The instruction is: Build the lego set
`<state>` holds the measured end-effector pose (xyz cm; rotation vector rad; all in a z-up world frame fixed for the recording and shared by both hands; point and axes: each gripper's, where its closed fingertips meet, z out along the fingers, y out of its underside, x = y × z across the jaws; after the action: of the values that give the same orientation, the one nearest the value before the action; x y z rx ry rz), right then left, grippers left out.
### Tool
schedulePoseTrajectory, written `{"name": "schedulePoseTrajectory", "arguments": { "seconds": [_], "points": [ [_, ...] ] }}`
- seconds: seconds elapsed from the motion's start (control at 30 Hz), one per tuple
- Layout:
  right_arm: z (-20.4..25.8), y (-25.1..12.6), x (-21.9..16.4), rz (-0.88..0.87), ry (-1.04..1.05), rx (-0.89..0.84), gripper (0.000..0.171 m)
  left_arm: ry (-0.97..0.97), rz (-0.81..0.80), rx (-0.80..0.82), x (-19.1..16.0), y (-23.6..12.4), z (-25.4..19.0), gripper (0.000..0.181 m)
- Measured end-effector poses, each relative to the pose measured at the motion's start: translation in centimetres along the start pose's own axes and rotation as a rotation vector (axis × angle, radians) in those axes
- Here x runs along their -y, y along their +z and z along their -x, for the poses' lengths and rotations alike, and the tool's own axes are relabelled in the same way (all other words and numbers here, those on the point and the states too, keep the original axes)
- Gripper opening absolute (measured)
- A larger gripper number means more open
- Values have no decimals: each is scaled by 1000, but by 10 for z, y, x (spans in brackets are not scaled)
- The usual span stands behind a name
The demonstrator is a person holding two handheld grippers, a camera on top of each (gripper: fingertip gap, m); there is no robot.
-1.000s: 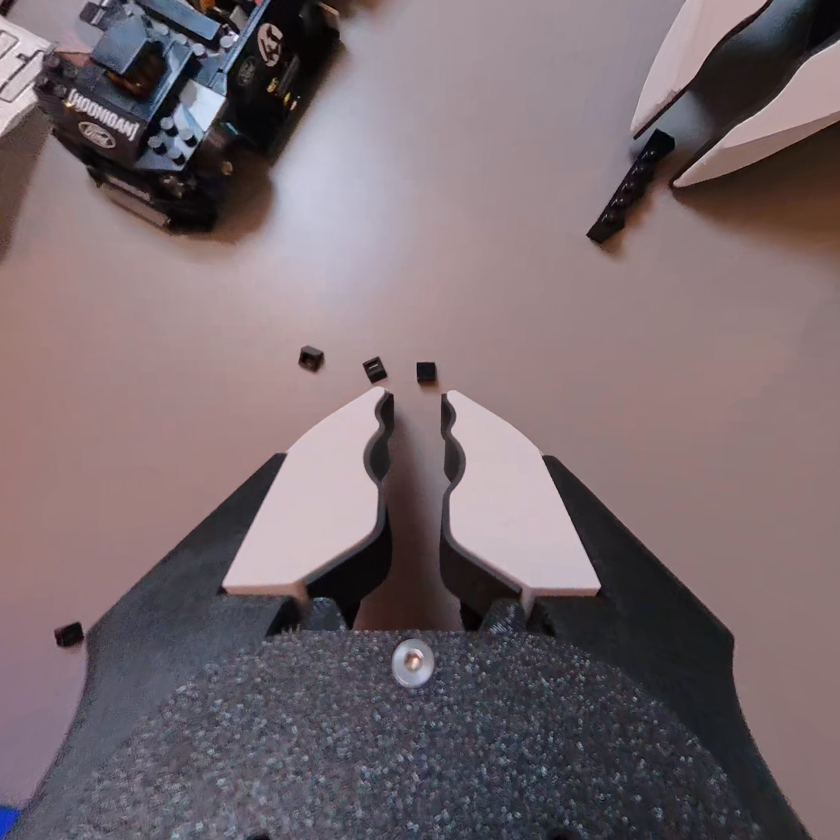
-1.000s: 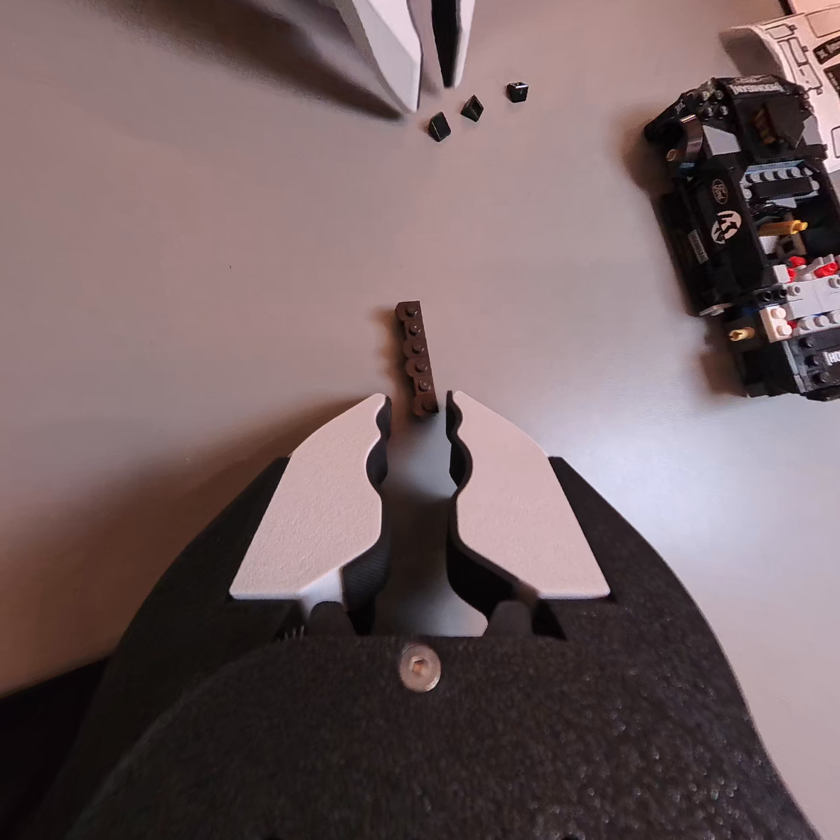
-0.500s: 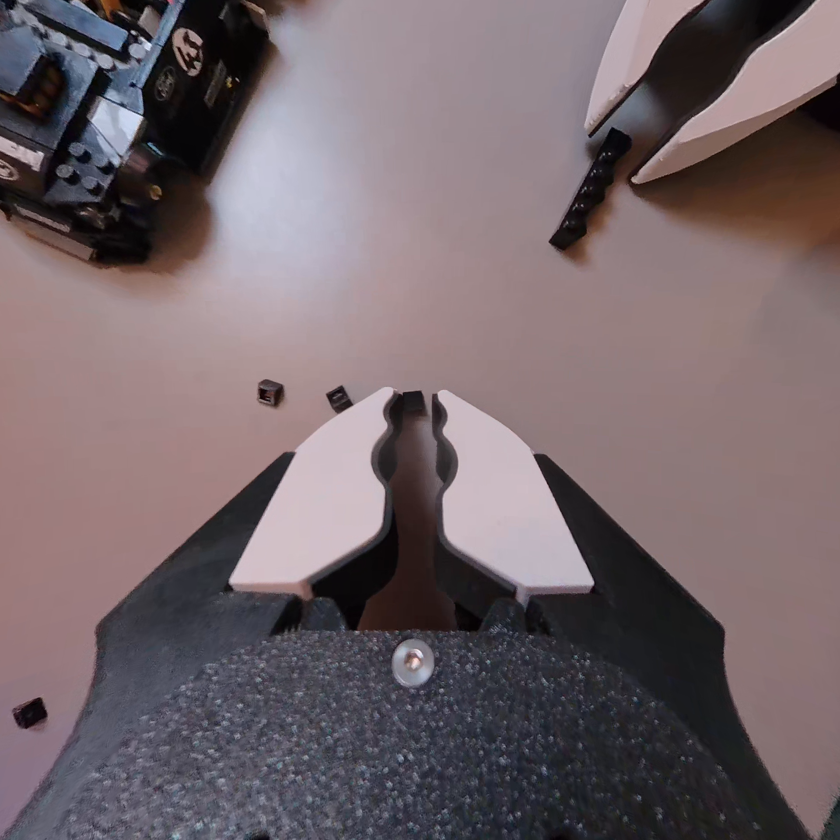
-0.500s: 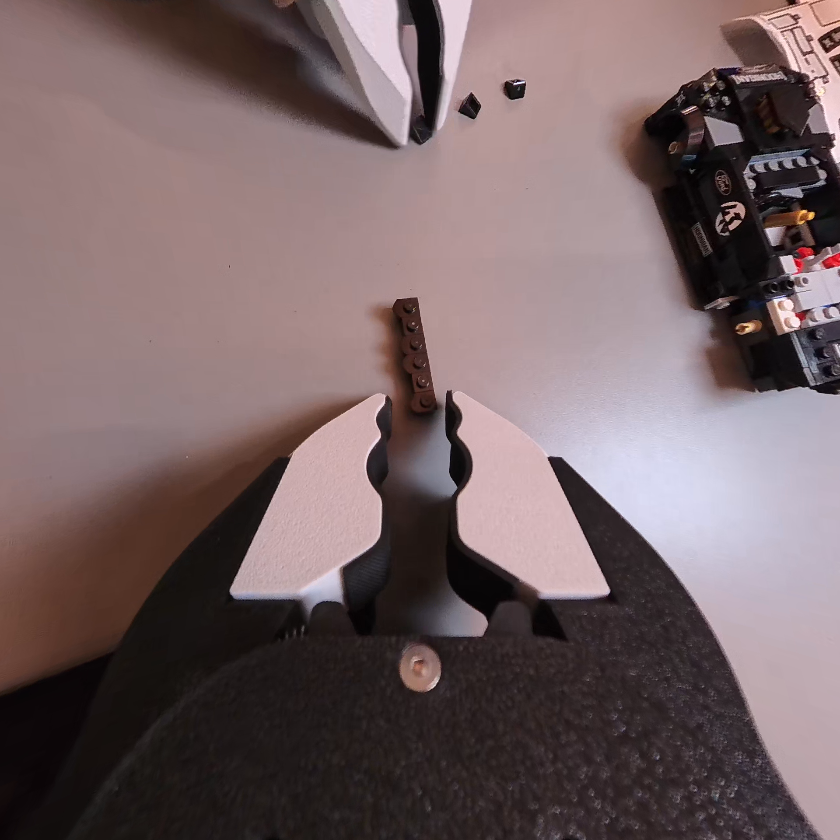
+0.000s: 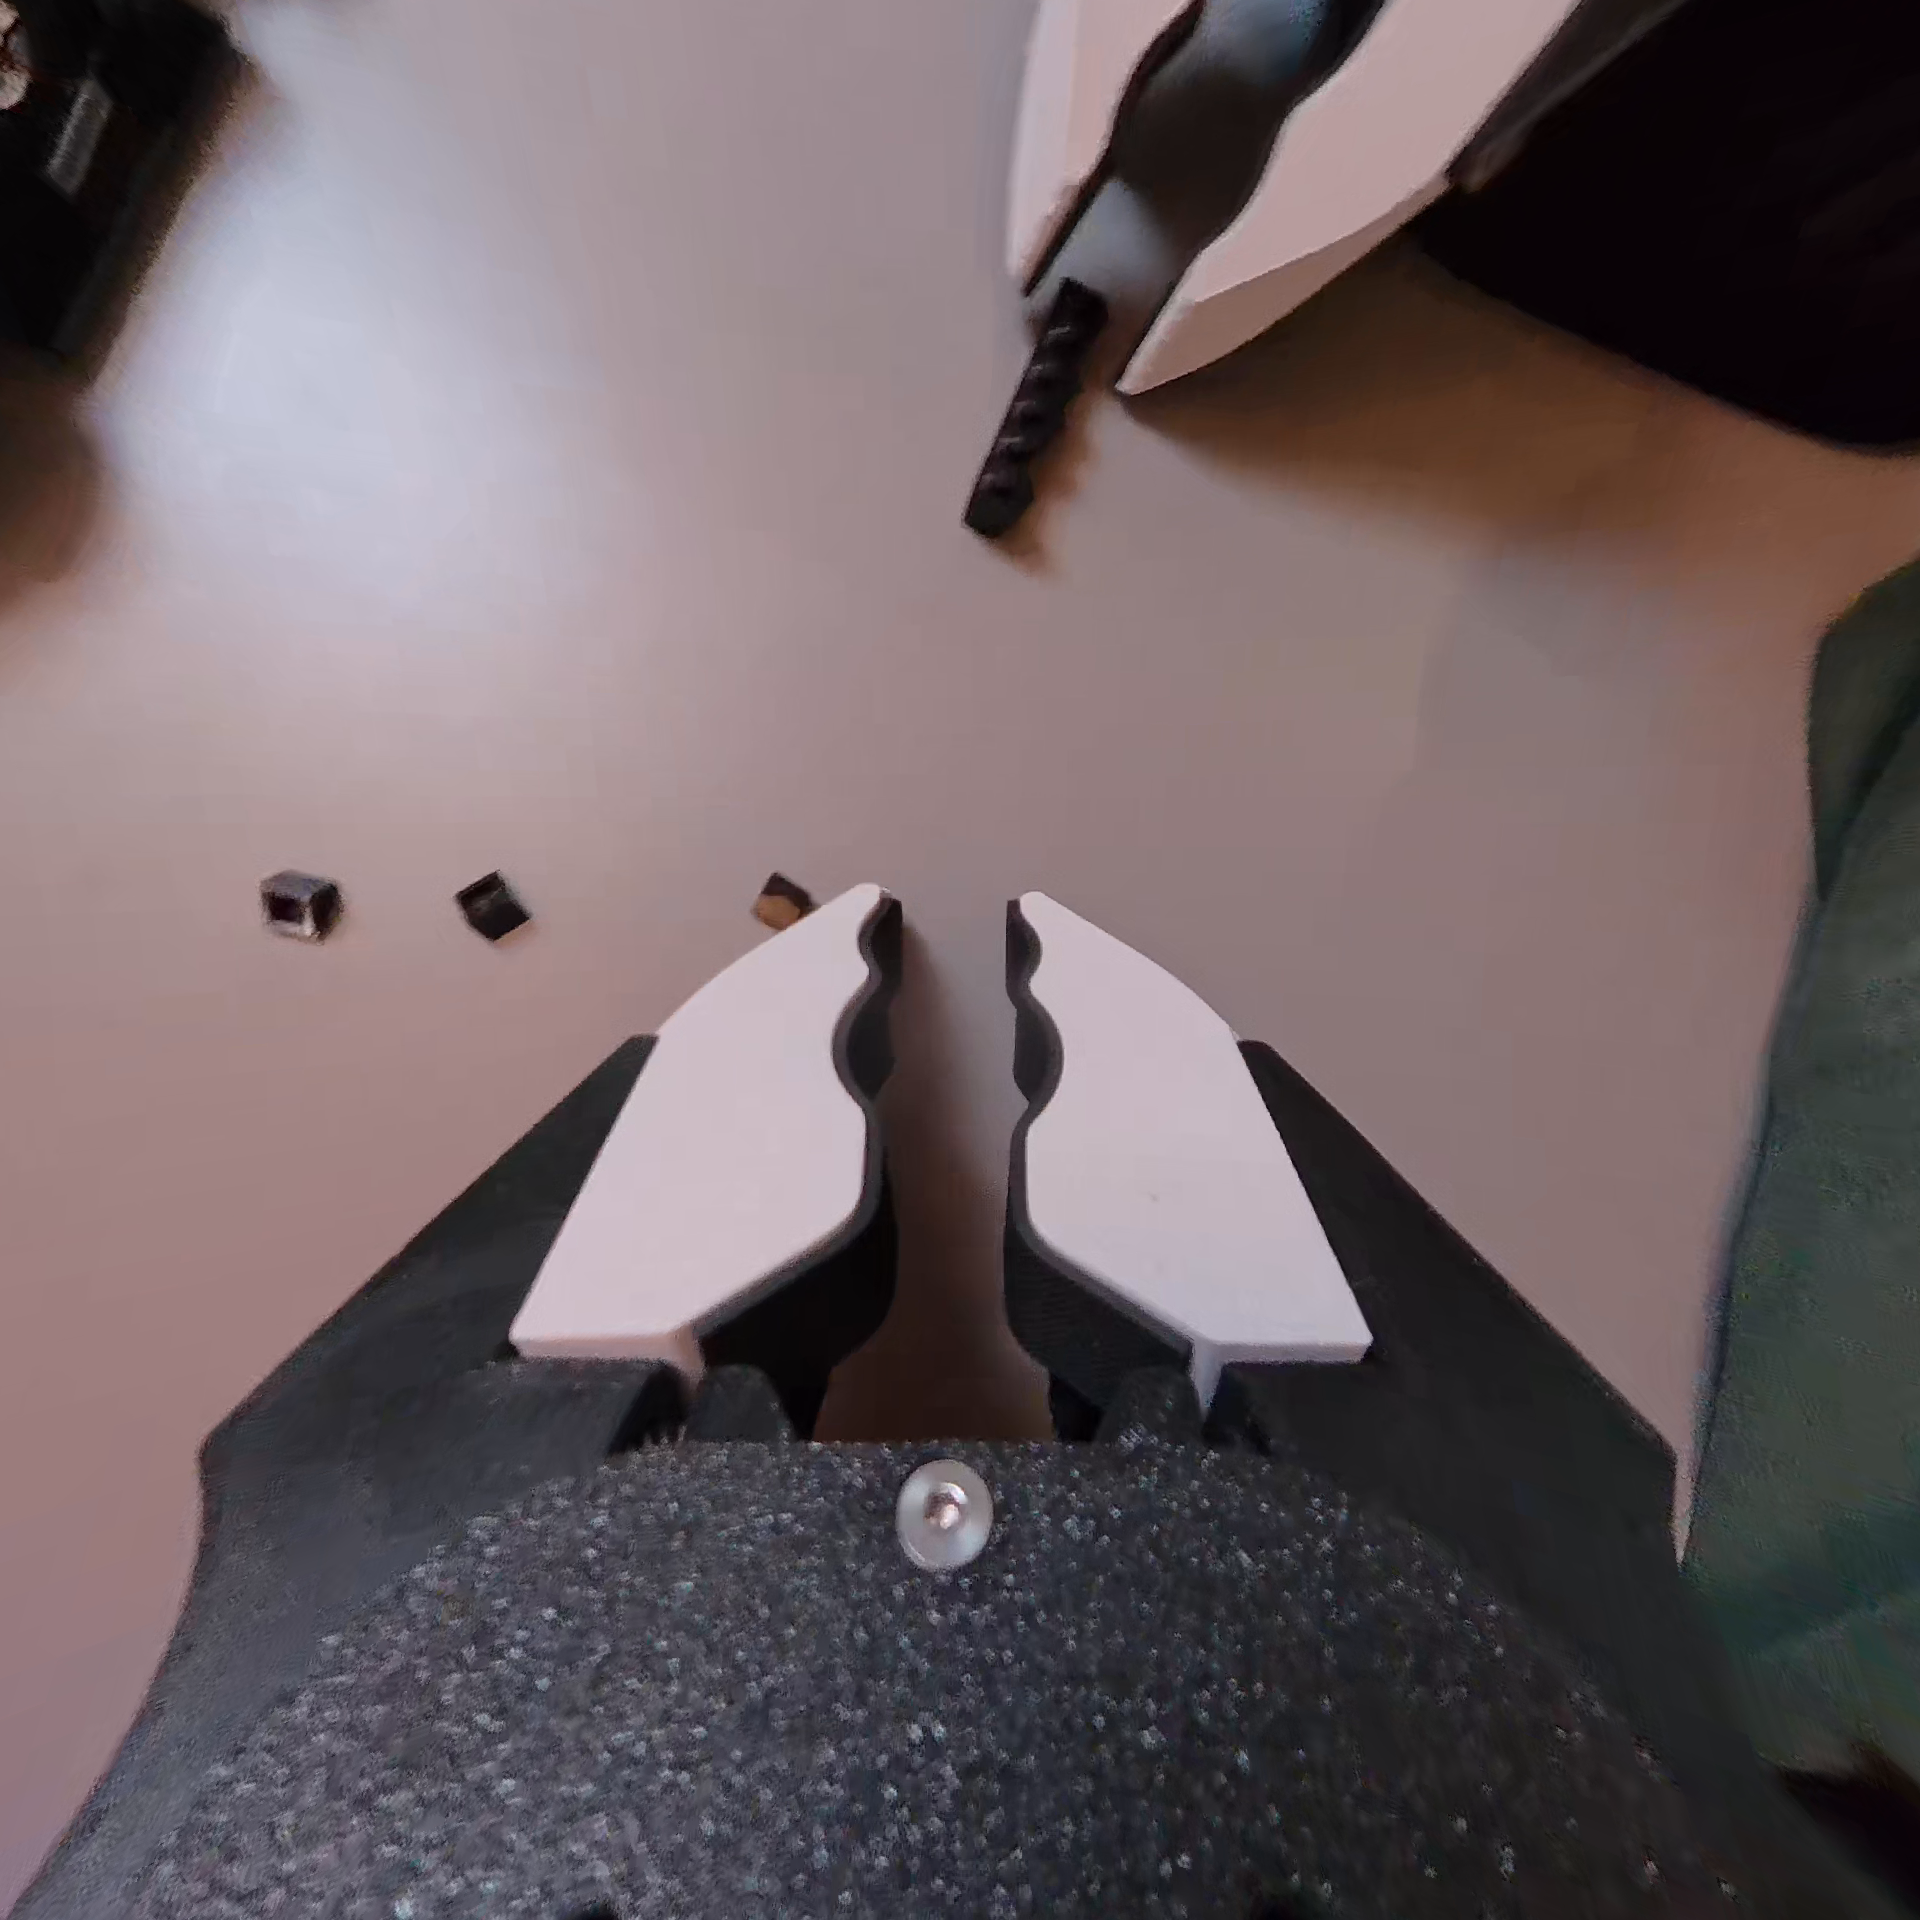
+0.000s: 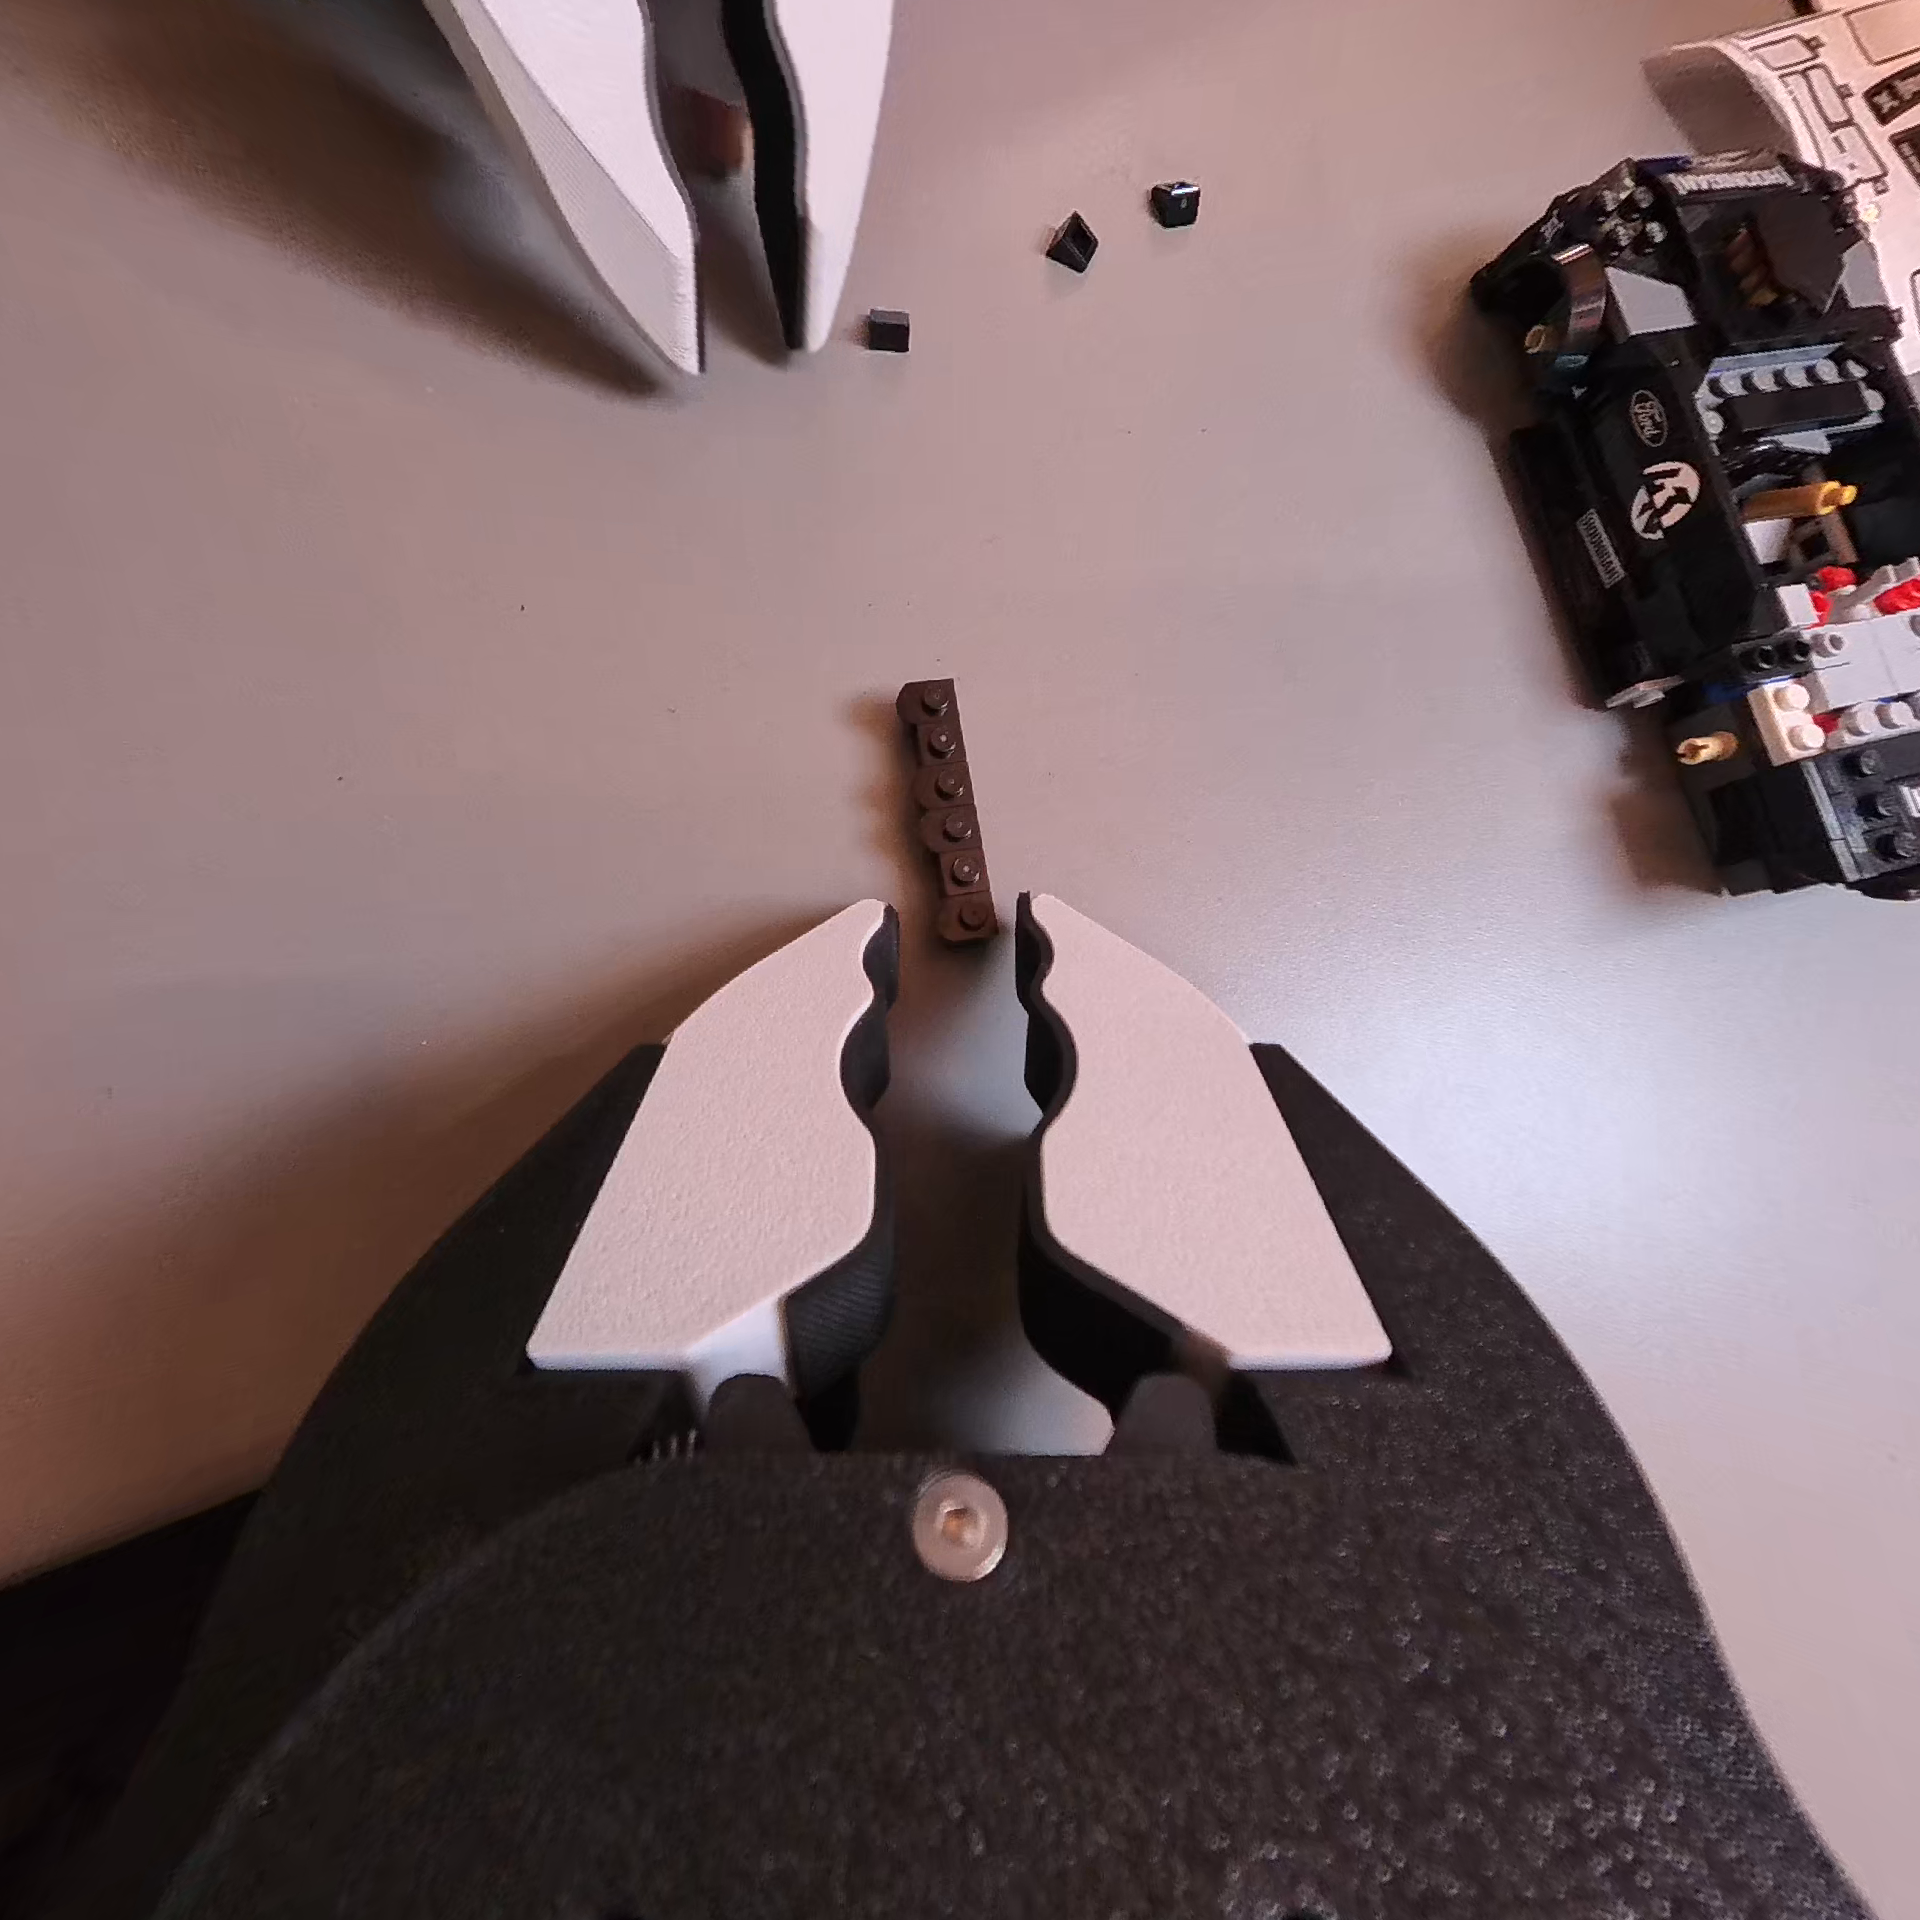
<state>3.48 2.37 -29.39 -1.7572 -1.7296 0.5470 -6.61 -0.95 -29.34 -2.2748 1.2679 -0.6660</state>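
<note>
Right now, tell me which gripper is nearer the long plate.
Right. The right gripper has the long plate's near end at its open fingertips; the left gripper sits well away, beside a small black piece.

Surface: my plain grey table (image 6: 416, 644).
Centre: a dark six-stud plate (image 6: 948, 812) lying flat.
Far side: three small black pieces (image 6: 886, 330) (image 6: 1072, 241) (image 6: 1176, 201).
Right: black Lego car (image 6: 1725, 540), printed instruction sheet (image 6: 1808, 94).

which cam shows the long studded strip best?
Right wrist view: the long studded strip lies sharp, studs up, just ahead of the open right gripper. In the left wrist view it sits far off, blurred and dark, studs barely showing.
</note>
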Motion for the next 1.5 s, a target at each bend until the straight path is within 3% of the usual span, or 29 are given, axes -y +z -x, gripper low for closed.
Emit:
{"name": "schedulePoseTrajectory", "arguments": {
  "seconds": [0.13, 0.33, 0.77, 0.97, 1.5],
  "points": [
    [0, 0, 0, 0, -1, 0, 22, 62, -39, 51, 8, -10, 12, 17],
    [0, 0, 0, 0, -3, 1, 21, 191, 68, 108, -3, -6, 35, 24],
    [0, 0, 0, -7, -3, 8, 19, 283, 37, 4, 8, 5, 28, 9],
    [-1, 0, 1, -17, 11, 16, 19, 278, -116, -46, 51, 18, 1, 9],
    [2, 0, -1, 43, 40, -5, 11, 335, -90, -60, 67, 42, -6, 9]
  ]
}}
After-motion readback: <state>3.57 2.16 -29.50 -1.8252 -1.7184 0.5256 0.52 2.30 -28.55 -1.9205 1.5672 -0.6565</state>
